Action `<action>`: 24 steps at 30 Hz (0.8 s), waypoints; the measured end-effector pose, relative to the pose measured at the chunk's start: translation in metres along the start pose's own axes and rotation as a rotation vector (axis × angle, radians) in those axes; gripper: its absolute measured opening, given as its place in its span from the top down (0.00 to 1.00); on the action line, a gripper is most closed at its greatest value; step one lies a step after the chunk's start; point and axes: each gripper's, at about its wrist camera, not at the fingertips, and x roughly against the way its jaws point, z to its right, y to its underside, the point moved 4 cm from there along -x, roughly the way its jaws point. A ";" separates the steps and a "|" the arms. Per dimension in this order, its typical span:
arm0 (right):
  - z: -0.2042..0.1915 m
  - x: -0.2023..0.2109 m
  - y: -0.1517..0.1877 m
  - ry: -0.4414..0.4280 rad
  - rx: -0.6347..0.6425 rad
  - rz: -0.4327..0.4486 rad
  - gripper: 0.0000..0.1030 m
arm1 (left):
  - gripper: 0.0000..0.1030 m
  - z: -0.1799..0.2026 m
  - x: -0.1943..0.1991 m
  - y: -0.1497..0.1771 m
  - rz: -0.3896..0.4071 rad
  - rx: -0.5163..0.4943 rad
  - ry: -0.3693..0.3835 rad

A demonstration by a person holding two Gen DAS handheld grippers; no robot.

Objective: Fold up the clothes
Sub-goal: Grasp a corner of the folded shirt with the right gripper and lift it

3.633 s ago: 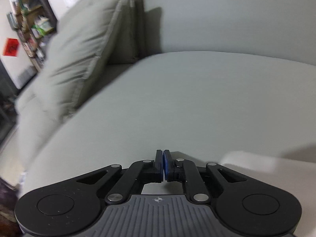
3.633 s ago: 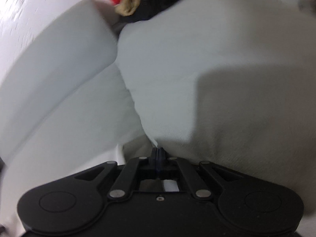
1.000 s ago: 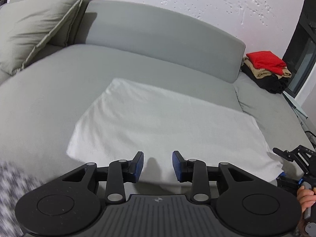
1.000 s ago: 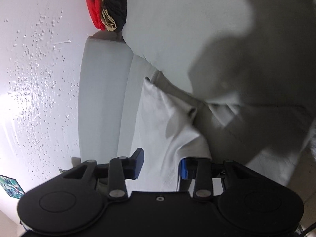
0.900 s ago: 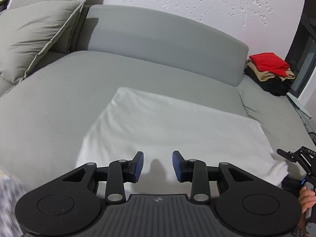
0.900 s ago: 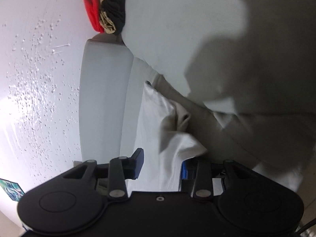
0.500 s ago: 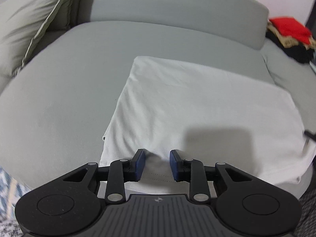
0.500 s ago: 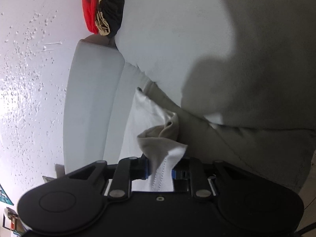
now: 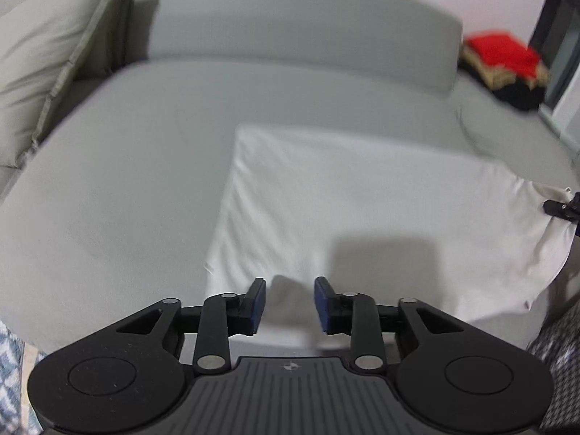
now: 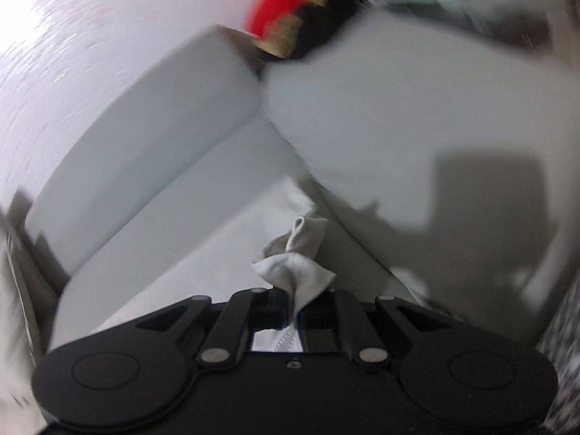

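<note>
The white garment lies spread flat on the grey sofa seat, directly ahead of the left hand-held gripper. Its near hem sits just beyond and between that gripper's blue-padded fingers, which stand apart with nothing between them. Off to that gripper's right, the garment's far corner is lifted and bunched. There the right hand-held gripper is clamped on a pinch of the white cloth, a crumpled tuft standing up just in front of its closed fingers.

The fabric looks thin, light and limp. It will likely sag and wrinkle wherever it is unsupported, and may slip from a shallow pinch, so a grip taken well in from the edge seems wise. The sensible hold for the left gripper is judged to be the near-left corner along the hem, matching the right's corner.

Farther out, a pale cushion leans at the left gripper's far left, and a stack of folded clothes, red on top, rests far right beyond the backrest.
</note>
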 end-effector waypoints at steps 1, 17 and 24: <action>-0.018 0.005 -0.002 -0.011 0.061 0.022 0.94 | 0.69 -0.009 0.005 -0.003 0.029 0.012 -0.013; -0.251 -0.029 0.152 -0.304 0.794 -0.230 0.94 | 0.74 -0.093 0.009 0.007 0.073 0.393 -0.091; -0.247 -0.027 0.144 -0.338 0.704 -0.246 0.94 | 0.74 -0.091 0.010 0.007 0.095 0.405 -0.076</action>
